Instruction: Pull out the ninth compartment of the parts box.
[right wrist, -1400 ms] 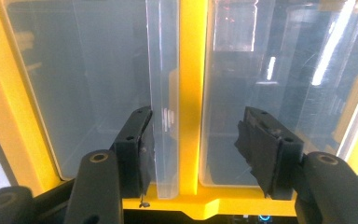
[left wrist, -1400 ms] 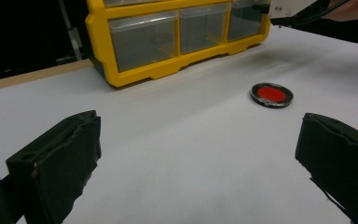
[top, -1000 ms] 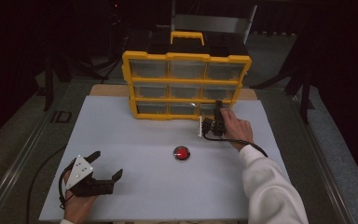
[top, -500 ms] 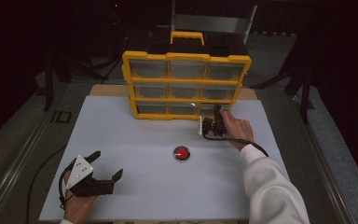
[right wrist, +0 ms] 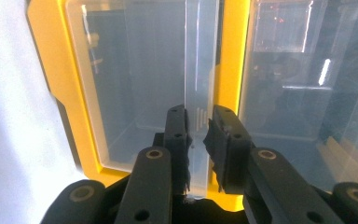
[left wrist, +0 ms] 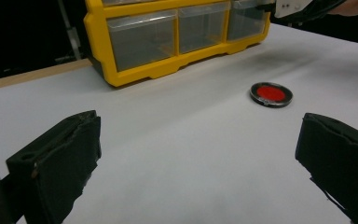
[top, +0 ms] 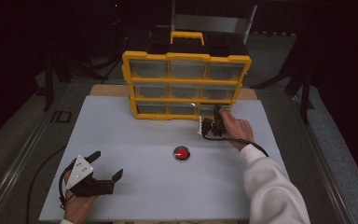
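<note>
Our count on the table

We count one yellow drawer cabinet (top: pixel 186 86) with nine clear drawers (top: pixel 184 70), three rows of three, and one yellow handle (top: pixel 187 35) on top. We see one red button (top: pixel 182 153), one white board (top: pixel 121 140), two grippers: the left gripper (top: pixel 106 164) and the right gripper (top: pixel 216 113).

We are looking down on the yellow drawer cabinet (top: pixel 186 86); gripper views are sharing it, the right nearest.
</note>
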Action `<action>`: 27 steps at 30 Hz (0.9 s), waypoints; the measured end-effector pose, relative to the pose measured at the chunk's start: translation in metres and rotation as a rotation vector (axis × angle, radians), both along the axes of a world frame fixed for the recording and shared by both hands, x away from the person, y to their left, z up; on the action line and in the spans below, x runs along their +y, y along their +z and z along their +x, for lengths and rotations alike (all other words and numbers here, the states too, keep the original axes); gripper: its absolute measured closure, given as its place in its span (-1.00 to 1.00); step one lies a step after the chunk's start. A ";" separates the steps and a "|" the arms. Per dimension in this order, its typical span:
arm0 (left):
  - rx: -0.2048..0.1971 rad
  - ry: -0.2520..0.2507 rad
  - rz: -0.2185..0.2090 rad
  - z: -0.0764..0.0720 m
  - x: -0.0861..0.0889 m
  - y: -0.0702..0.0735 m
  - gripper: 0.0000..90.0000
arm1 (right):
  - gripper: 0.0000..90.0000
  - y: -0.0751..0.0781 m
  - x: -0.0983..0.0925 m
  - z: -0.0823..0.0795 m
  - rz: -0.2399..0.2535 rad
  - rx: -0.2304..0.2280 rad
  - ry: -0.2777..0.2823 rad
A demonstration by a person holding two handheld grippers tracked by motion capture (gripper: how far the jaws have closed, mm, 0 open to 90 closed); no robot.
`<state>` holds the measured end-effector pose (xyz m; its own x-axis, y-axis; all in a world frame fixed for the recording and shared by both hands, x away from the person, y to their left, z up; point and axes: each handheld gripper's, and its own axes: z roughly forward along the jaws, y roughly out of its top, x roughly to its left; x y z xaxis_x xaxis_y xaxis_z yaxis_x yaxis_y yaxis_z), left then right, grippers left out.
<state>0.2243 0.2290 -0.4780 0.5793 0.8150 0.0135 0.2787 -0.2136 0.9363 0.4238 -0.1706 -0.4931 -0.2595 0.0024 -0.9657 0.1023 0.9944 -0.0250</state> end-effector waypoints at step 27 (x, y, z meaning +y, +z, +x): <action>0.000 -0.003 0.004 0.000 -0.001 0.000 -0.99 | 0.71 0.003 -0.001 -0.023 -0.004 0.023 0.017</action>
<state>0.2241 0.2282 -0.4778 0.5814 0.8134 0.0170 0.2780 -0.2183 0.9354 0.4003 -0.1718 -0.4897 -0.2818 -0.0059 -0.9594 0.0852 0.9959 -0.0312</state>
